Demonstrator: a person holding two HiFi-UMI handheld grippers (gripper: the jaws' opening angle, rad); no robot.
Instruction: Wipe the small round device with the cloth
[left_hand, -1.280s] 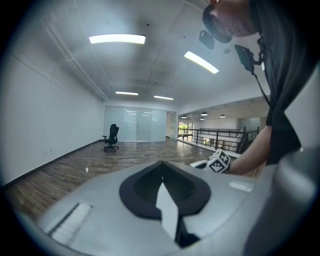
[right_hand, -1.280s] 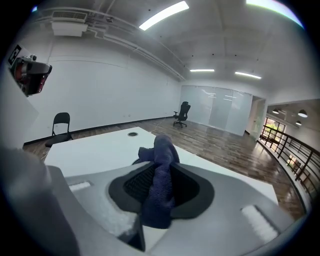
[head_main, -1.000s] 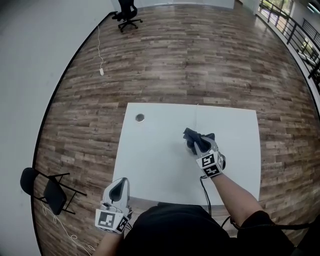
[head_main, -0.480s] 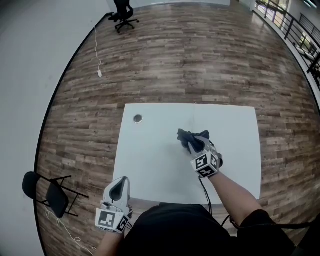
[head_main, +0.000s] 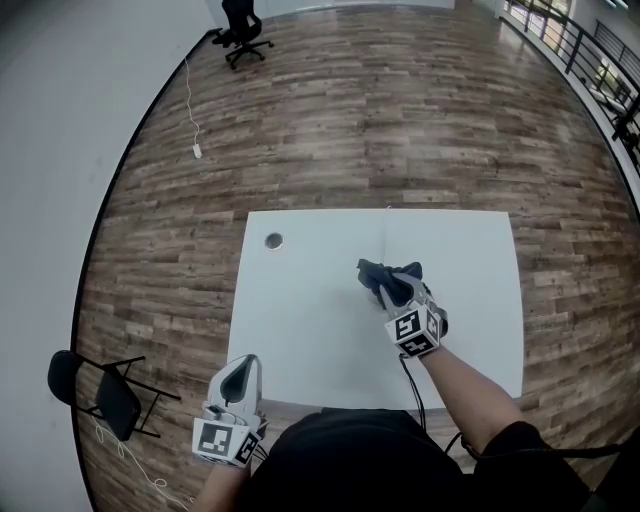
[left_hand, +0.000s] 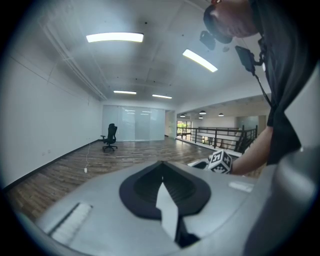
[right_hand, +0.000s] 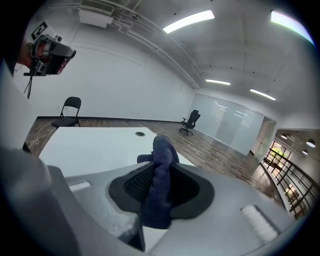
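The bench (head_main: 320, 330) is a smooth white slab, so anything light on it is likely to skate under a sideways rub; the cloth (head_main: 384, 274) is a dark blue, soft, limp piece, light and easily bunched; the right tongs (head_main: 398, 292) are clamped on a fold of it, over the middle of the bench, with a thick tuft standing up past the tips and loose ends flopping beyond; that tuft is the part to press down with, and a grip closer to the bunch would make the pad firmer.

The small round device (head_main: 274, 241) lies flat near the bench's far left corner, well apart from the cloth; it is too small here to be sure, but it looks like a low, hard, light disc that would slide or spin when wiped; the place to steady it is at its rim, from the side, leaving the top free for the cloth. The left tongs (head_main: 238, 378) hang off the near left edge of the bench, jaws drawn together with nothing between them, and could serve for that.

Counted: one bench; two chairs on the floor, a folding chair (head_main: 105, 390) and an office chair (head_main: 240, 25); two tongs; one cloth; one device.
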